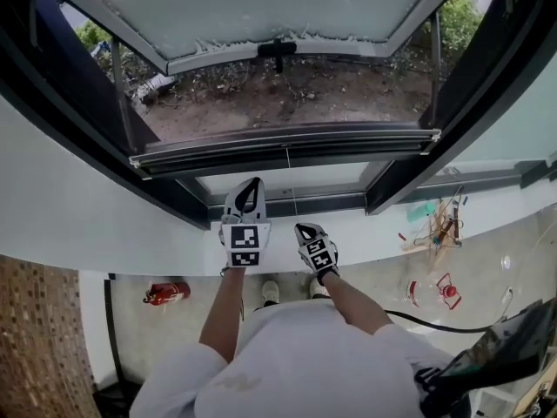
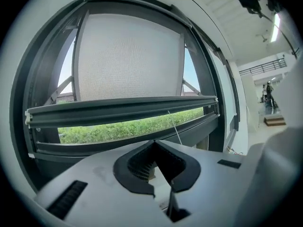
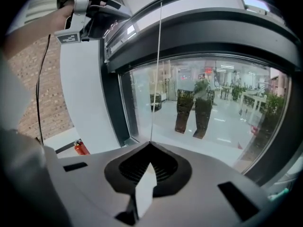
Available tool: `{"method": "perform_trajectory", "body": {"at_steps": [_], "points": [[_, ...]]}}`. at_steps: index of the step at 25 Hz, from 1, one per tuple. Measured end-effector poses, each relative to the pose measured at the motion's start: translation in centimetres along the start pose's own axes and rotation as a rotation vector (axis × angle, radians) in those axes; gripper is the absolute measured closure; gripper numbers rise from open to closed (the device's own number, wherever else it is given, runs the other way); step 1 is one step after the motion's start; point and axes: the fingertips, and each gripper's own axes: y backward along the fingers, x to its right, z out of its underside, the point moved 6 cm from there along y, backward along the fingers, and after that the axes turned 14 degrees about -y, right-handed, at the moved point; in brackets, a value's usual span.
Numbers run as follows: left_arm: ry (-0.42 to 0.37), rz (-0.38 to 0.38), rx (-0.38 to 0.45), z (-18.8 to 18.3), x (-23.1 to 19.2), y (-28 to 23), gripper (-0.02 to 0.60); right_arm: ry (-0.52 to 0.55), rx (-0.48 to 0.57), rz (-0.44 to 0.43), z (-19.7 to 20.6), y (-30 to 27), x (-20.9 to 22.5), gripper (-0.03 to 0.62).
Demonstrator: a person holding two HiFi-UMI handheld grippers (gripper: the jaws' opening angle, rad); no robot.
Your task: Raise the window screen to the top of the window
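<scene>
Head view | window screen bar [image 1: 348,139] runs left-right | cord [image 1: 291,181] hangs vertical

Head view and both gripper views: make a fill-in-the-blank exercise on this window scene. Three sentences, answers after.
1. The right claw is shut on the thin ___ that hangs from the screen bar.
2. The fire extinguisher is ___ in colour.
3. The wall at the lower left of the head view is made of ___.
Missing words: cord; red; brick.
</scene>
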Motion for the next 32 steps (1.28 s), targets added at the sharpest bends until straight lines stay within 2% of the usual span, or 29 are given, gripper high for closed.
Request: {"method": "perform_trajectory", "body": {"at_steps": [5,14,24,32], "points": [[0.040,0.017,0.033,-0.3,1.0,0.0,0.580,0.008,0.020,0.012,-0.3,0.3,0.3,0.592],[0.049,0.028,0.034,0.1,1.4,0.1,0.580,0.019,0.072,0.008,-1.6,0.6,0.0,0.592],[0.063,0.014,0.065,-0.2,1.5,0.2,0.580,-0.017,0.205,-0.031,-5.5,1.4,-1.6,0.592],[0.069,0.025,0.075,-0.6,2.1,-0.2,0.580,-0.040,0.289,-0.022,-7.6,2.7,-1.2,0.592]]}}
